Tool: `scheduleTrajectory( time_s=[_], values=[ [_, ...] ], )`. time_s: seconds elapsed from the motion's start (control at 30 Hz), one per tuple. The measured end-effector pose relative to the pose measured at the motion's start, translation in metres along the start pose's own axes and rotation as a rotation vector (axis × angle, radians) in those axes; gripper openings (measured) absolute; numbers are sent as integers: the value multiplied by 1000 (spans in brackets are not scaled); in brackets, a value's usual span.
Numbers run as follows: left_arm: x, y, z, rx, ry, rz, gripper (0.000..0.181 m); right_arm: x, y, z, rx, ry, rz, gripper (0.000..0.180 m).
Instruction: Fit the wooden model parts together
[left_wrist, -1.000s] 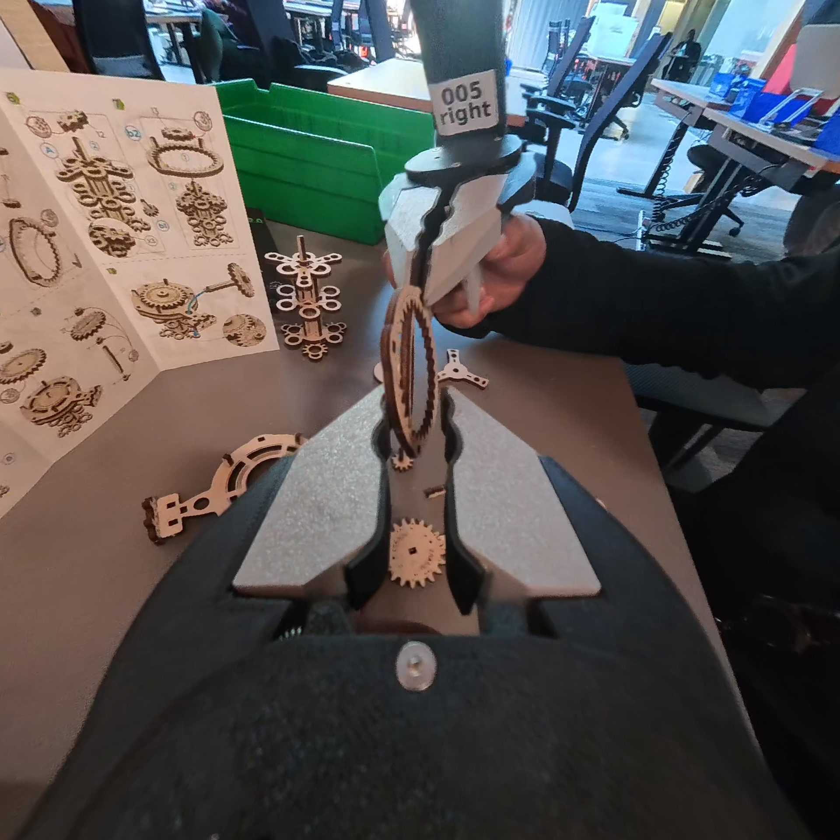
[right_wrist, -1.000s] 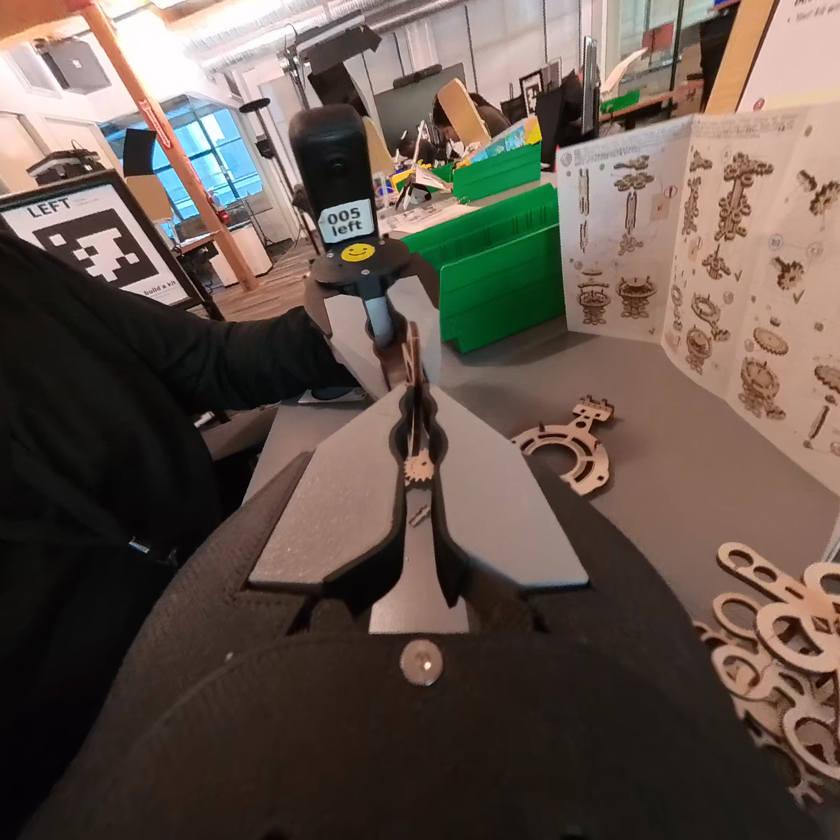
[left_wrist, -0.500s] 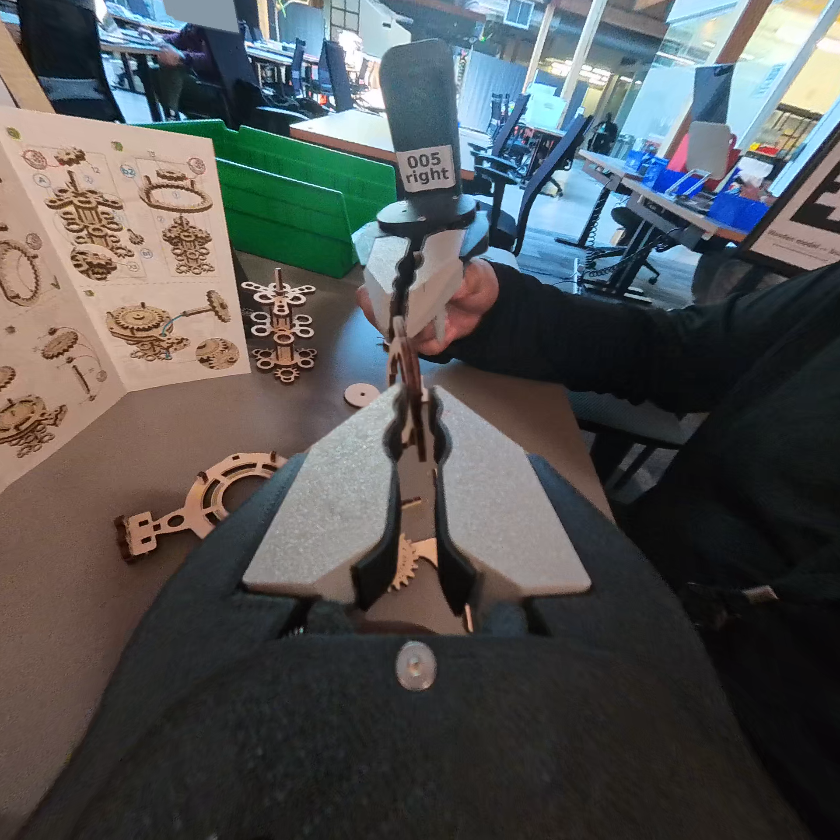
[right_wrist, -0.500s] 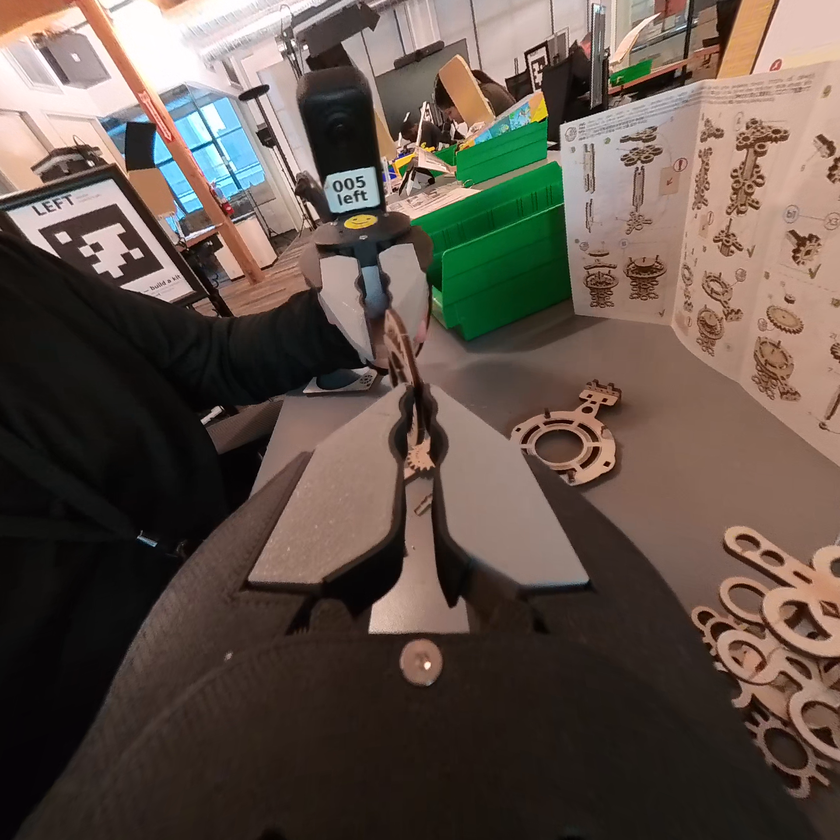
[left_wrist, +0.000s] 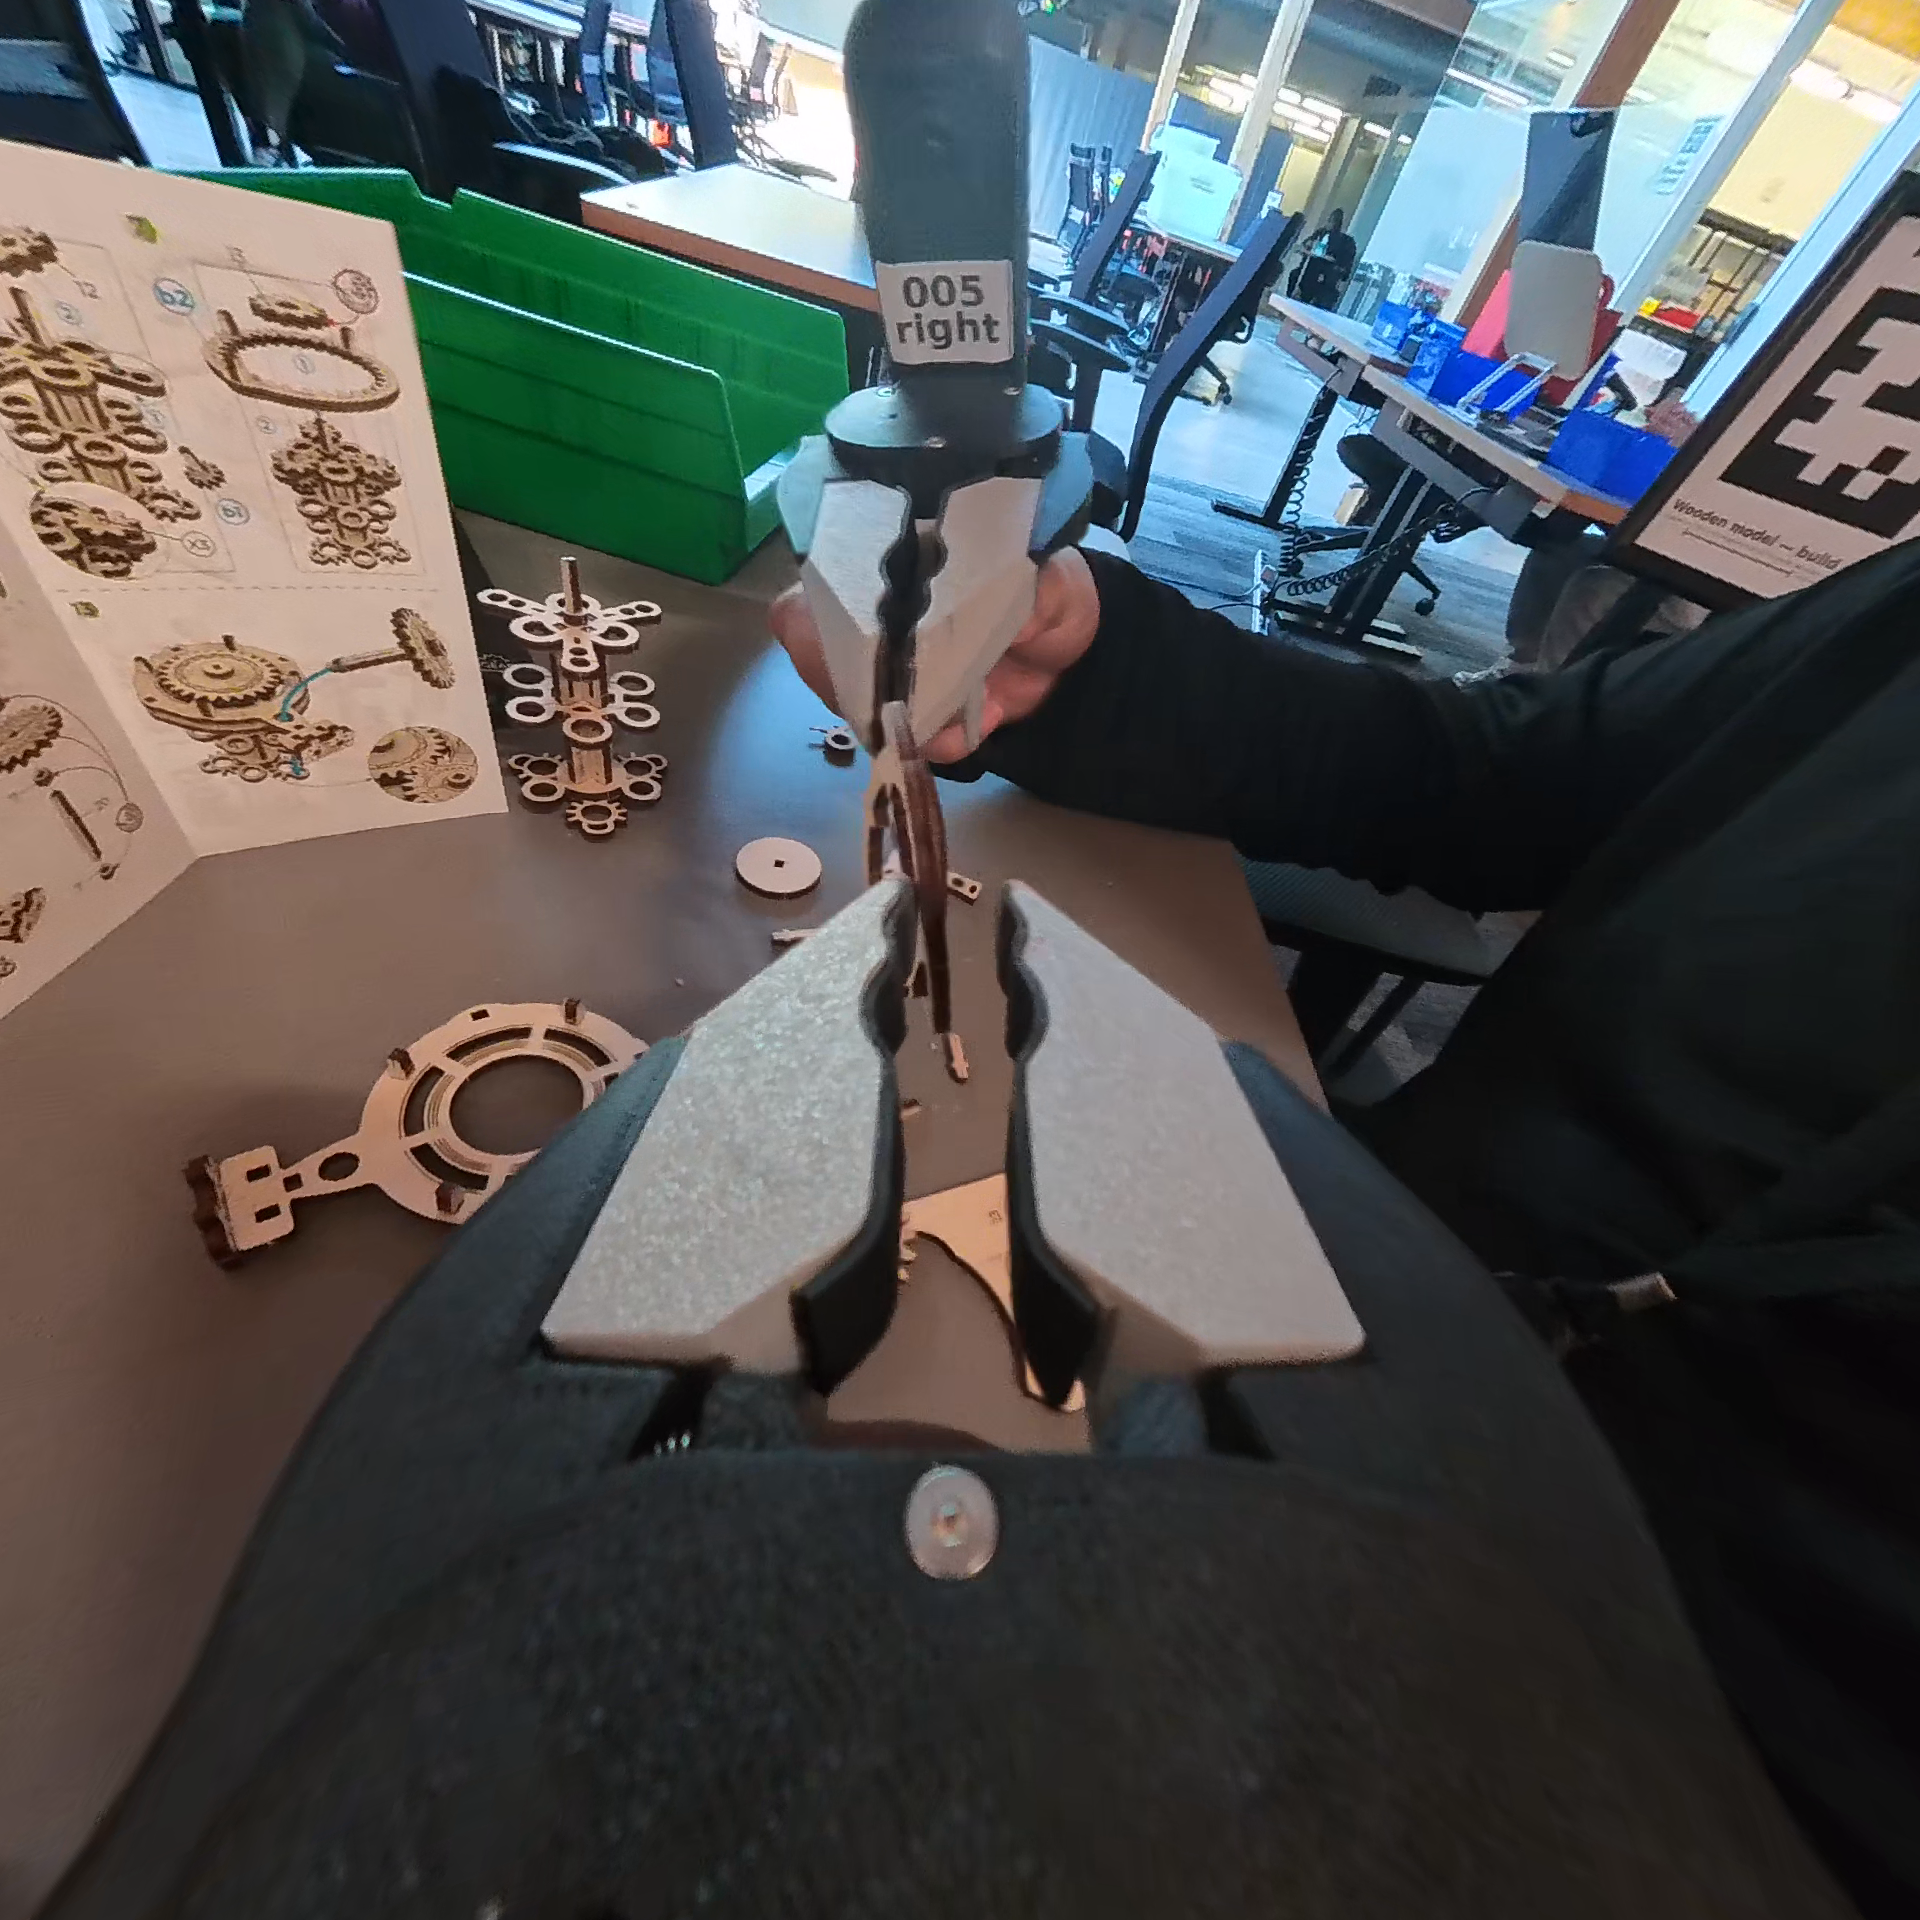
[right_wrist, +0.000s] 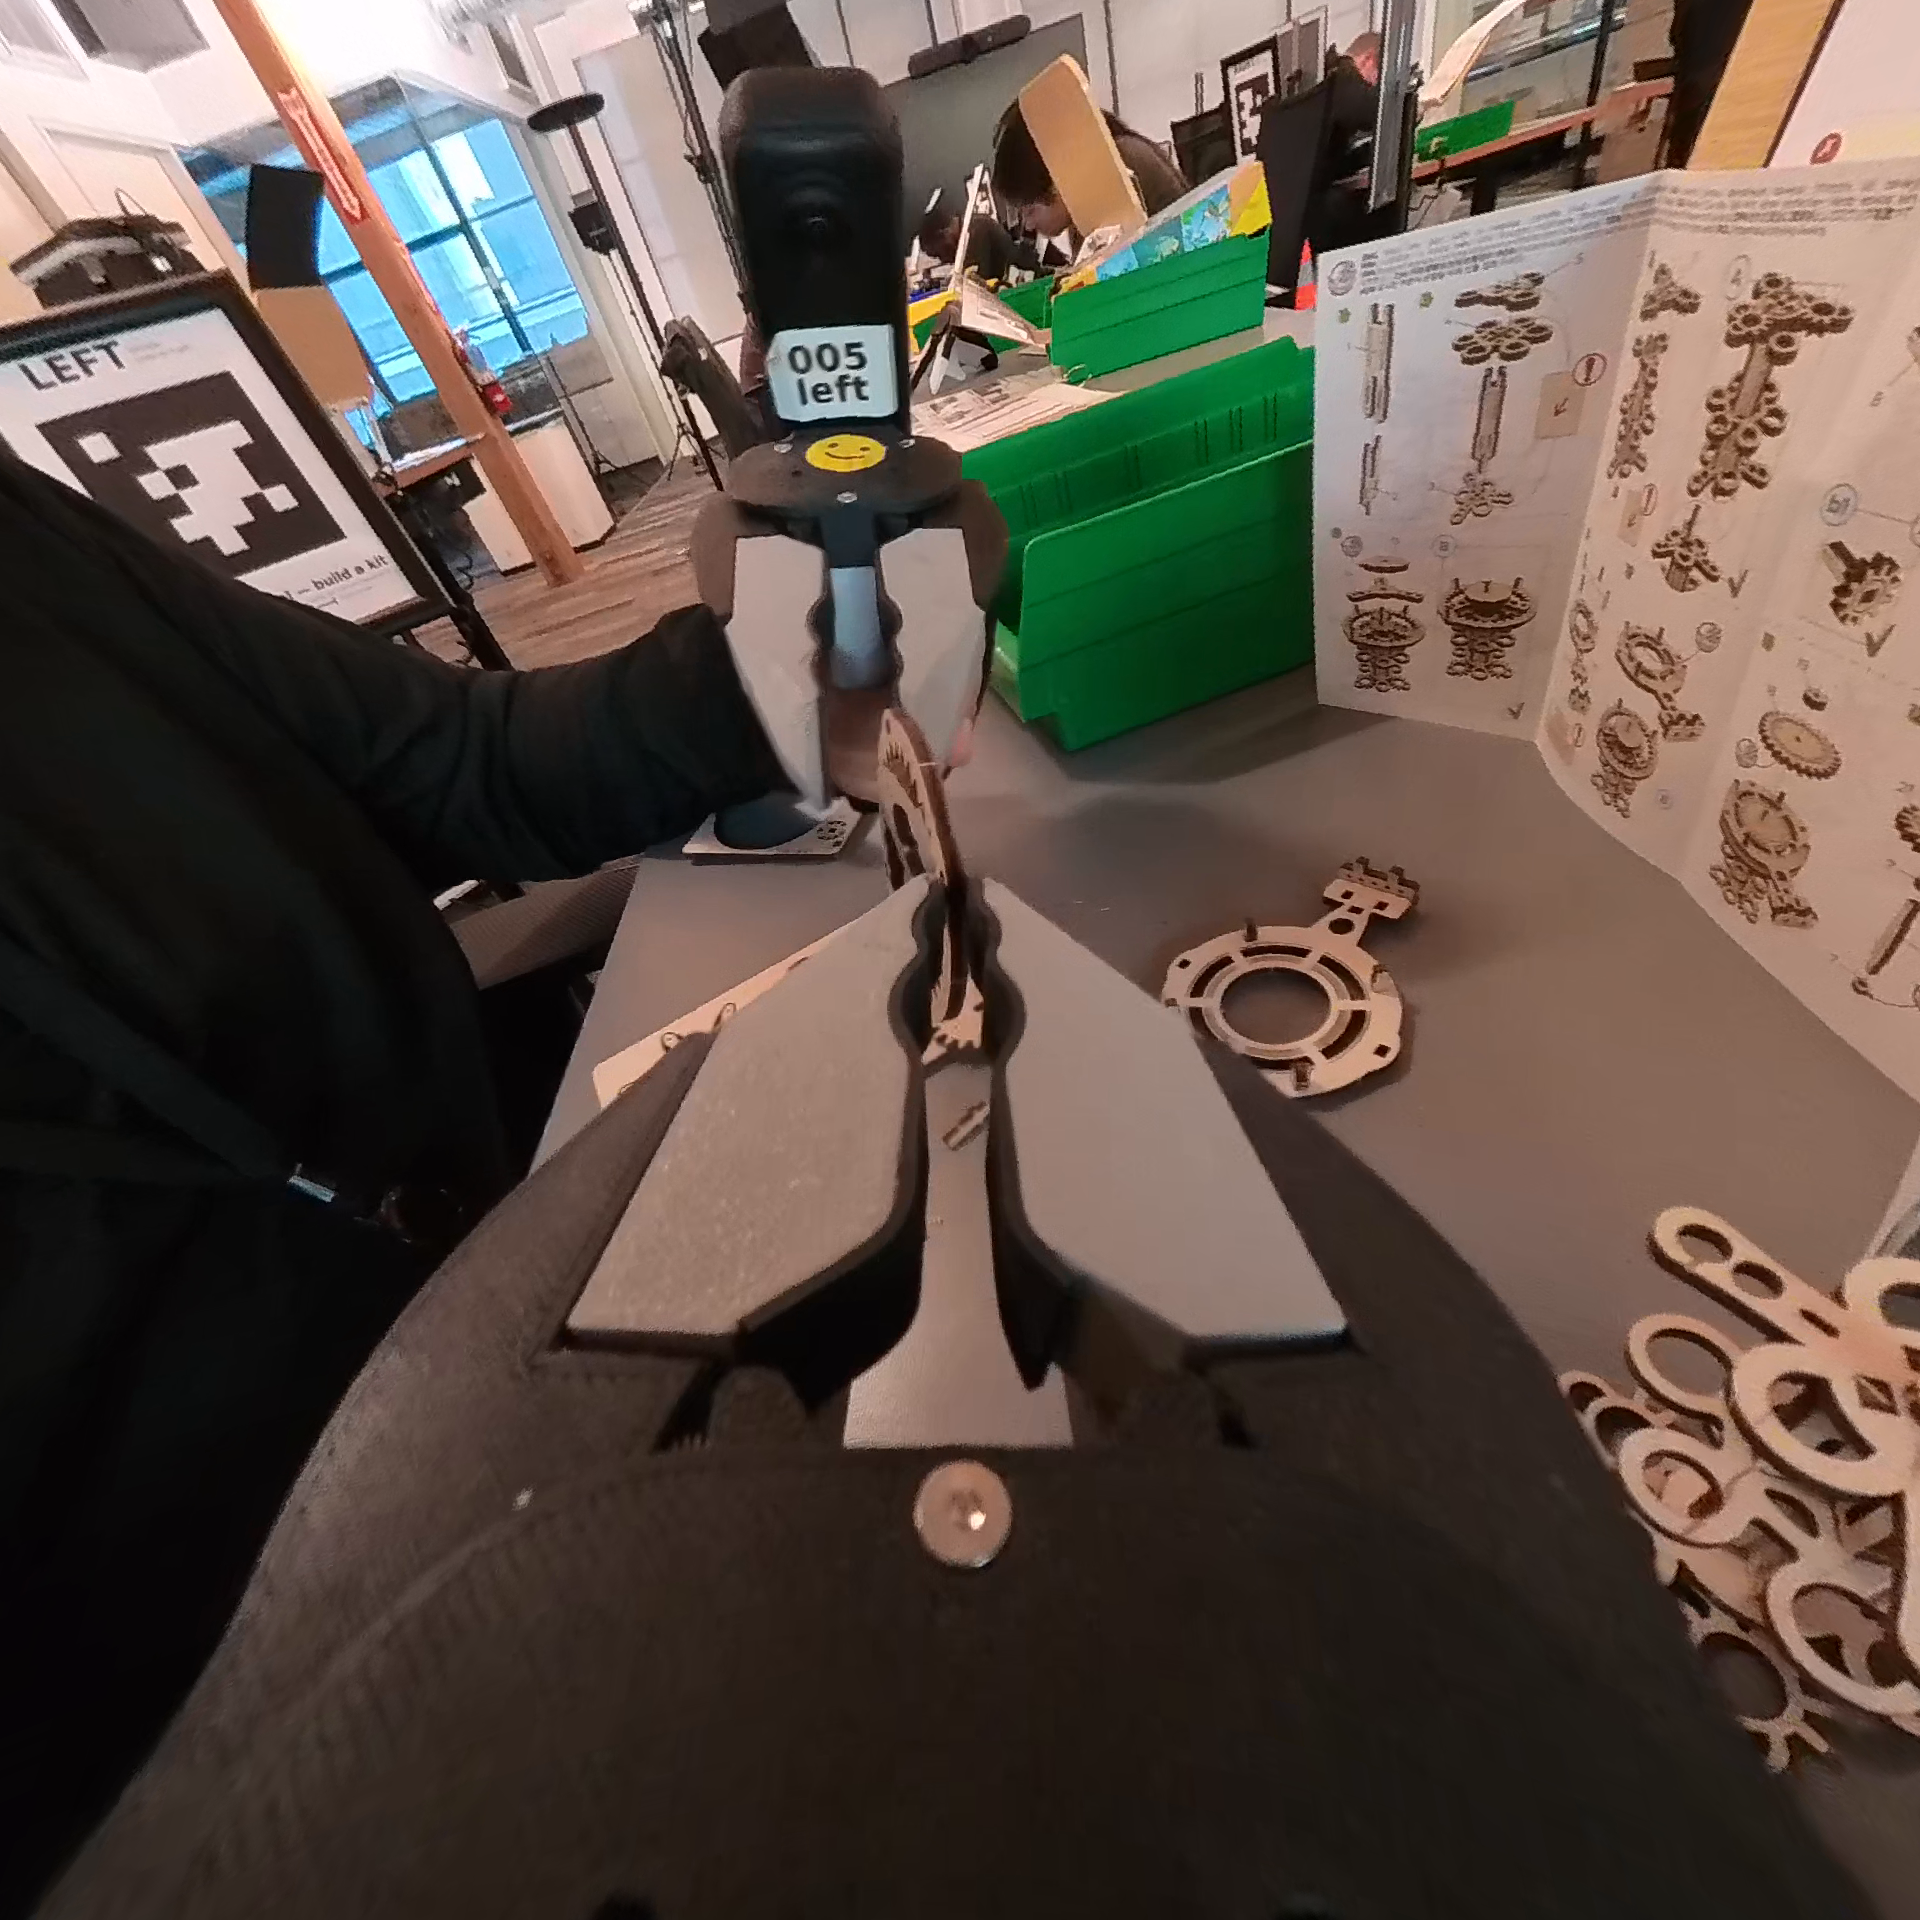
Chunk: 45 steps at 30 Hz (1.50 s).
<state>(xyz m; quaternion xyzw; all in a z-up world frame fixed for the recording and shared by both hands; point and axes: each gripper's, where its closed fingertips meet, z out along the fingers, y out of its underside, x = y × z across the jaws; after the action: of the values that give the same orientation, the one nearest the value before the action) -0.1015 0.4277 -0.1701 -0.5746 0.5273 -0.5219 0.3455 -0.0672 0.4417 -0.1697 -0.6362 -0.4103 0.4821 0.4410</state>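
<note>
Showing, left wrist view: left hand-held gripper (left_wrist: 951, 935) spread, wooden ring gear (left_wrist: 906, 821) edge-on between its fingers, upper edge pinched by right hand-held gripper (left_wrist: 902, 717).

Right wrist view: right hand-held gripper (right_wrist: 956, 914) pressed onto ring gear (right_wrist: 920, 821), held above tabletop (right_wrist: 1507, 862), probably for re-gripping; flat frame part (right_wrist: 1288, 997) awaits nearby.

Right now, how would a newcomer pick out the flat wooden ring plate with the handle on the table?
Start at the folded instruction sheet standing on the grey table. In front of it lies the ring plate, flat. Unlike the upright stacked tower near the green bins, it has one big round hole and a notched handle.
</note>
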Motion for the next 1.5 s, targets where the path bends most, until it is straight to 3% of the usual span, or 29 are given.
scheduleTrajectory(
  time_s=[0.1,0.37,0.6,0.77,0.87,0.97,1.17,1.33,1.5],
  values=[
    [-2,-1,-2,7,-8,-3,1,-2,4,2,-24,-3,-12,0],
    [-13,15,7,-78,-80,14,0,7,2,0,-12,41,-1,0],
    [-44,-3,0,32,-312,40,0,47,-20,-26,141,283,69,9],
    [-51,-11,-1,92,-388,53,0,5,-32,-7,223,-11,203,0],
    [-53,-11,1,103,-420,63,0,20,-18,17,143,99,245,24],
    [-52,-13,3,125,-439,70,0,35,-18,23,192,191,276,22],
    [-45,-17,9,159,-407,27,0,32,-27,30,291,176,273,17],
    [-47,-14,6,144,-393,9,0,29,-23,33,250,133,262,6],
    [-46,-20,-1,150,-413,50,2,32,-19,32,210,185,197,6]
  ],
)
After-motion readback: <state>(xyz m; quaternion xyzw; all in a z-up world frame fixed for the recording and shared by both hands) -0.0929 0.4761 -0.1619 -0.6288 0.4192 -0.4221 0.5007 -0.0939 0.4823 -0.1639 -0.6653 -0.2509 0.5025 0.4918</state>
